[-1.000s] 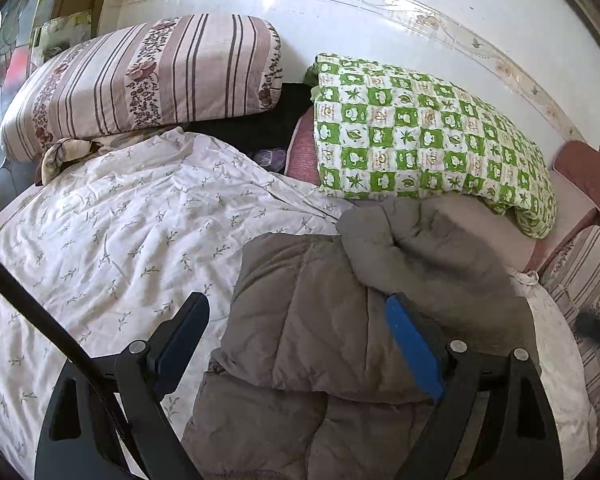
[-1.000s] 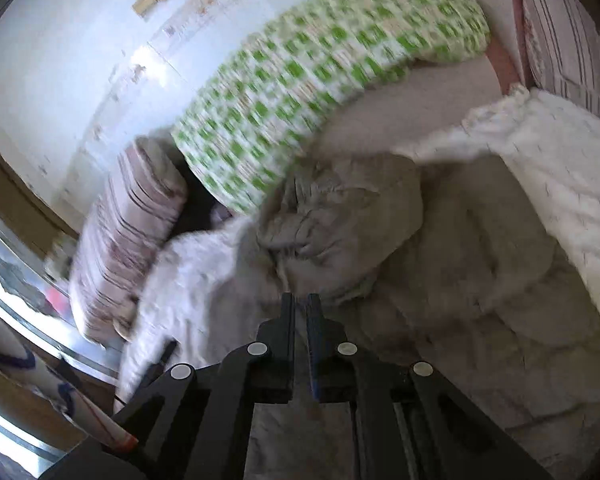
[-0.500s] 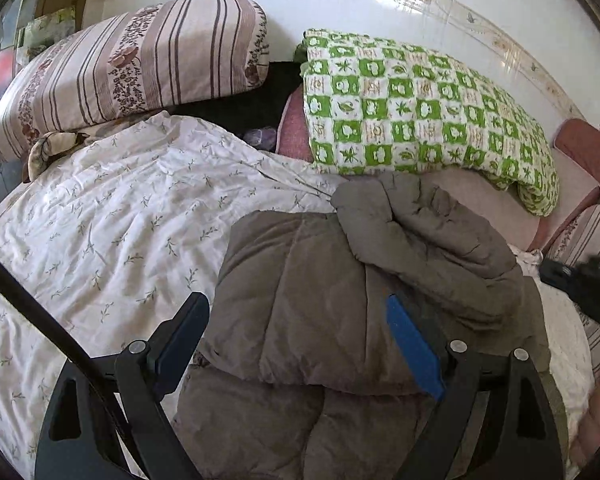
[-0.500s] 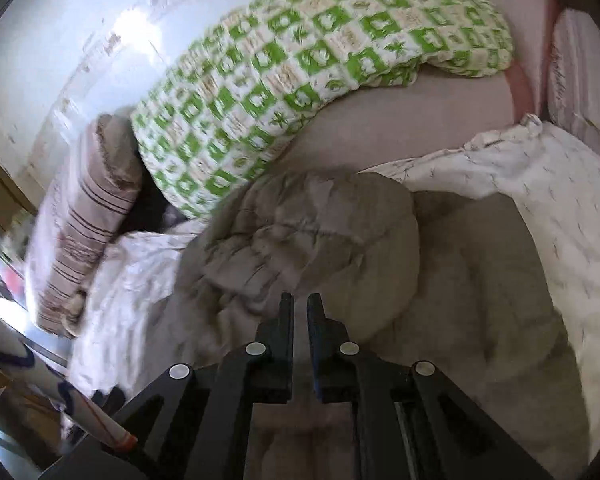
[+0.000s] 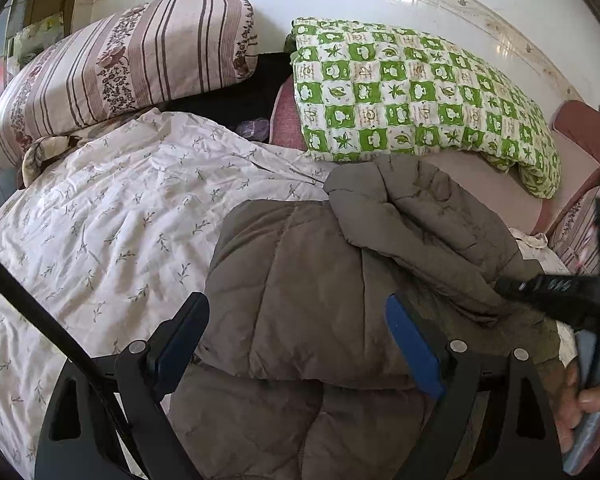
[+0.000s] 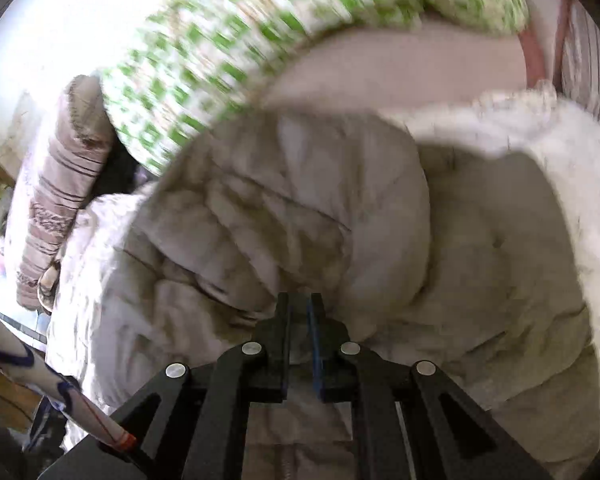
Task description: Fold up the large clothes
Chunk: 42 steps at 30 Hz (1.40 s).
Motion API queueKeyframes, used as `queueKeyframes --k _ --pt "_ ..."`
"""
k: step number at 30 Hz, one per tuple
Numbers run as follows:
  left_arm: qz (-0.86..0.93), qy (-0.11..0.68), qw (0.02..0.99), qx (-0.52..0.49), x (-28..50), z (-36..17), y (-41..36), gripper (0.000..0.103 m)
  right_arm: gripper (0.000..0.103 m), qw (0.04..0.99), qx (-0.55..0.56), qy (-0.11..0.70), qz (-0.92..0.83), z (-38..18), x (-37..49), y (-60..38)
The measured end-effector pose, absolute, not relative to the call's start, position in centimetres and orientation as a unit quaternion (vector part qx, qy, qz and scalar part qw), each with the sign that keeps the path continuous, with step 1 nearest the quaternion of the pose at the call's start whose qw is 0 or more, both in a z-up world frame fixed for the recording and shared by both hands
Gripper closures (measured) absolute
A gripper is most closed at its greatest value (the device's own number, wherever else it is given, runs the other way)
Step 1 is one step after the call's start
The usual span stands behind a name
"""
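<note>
Going left to right with the jacket [image 5: 320, 300] as the anchor: off to its left is the white flowered sheet [image 5: 120, 220], behind that the striped pillow [image 5: 120, 64], and straight behind the jacket sits the green checked quilt [image 5: 412, 92]. The jacket itself is a puffy brown thing lying on the bed, already folded over on itself into a chunky bundle with the hood flopped on top. The left gripper [image 5: 296, 336] hangs just over the near edge of the jacket with its jaws spread wide, nothing between them, and it's barely shifted in the last second. The real change is on the right — the right gripper [image 6: 300, 320] has swung down toward the jacket's right side, so the bundle now fills its view where a second ago it sat farther off. Its jaws are pressed together, and I can't see any cloth pinched in them. My guess — it's about to pat or tuck that right side down, so the fold looks mostly done.
</note>
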<state>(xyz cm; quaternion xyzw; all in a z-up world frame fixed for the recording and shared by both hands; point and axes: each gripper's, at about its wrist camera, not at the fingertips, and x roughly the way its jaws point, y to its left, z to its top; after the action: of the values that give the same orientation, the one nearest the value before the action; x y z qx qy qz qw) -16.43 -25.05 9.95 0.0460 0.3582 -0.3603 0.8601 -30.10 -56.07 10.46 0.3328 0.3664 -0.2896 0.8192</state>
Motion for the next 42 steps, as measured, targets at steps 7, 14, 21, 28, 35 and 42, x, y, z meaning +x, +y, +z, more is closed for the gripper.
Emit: queueKeyframes --k 7,14,21,28,35,42 --pt "-0.351 0.361 0.863 0.037 -15.8 10.0 -24.5 0.014 0.068 0.842 0.301 0.379 -0.239 10.5 -26.3 -52.5" --pt "-0.349 0.365 0.863 0.035 -15.3 9.8 -24.5 0.014 0.068 0.828 0.336 0.397 -0.209 7.9 -26.2 -52.3" --pt "-0.351 0.367 0.86 0.044 -15.5 9.1 -25.2 0.014 0.065 0.842 0.309 0.338 -0.284 12.5 -31.3 -57.0" --pt "-0.349 0.403 0.842 0.077 -15.7 6.6 -26.8 0.014 0.065 0.803 0.318 0.398 -0.31 6.9 -32.7 -60.2" --pt "-0.342 0.427 0.831 0.102 -15.7 5.4 -27.4 0.014 0.063 0.808 0.319 0.395 -0.3 7.6 -32.7 -58.9" --pt "-0.364 0.396 0.838 0.086 -17.2 8.1 -26.8 0.014 0.054 0.824 0.323 0.371 -0.281 11.3 -37.7 -55.1"
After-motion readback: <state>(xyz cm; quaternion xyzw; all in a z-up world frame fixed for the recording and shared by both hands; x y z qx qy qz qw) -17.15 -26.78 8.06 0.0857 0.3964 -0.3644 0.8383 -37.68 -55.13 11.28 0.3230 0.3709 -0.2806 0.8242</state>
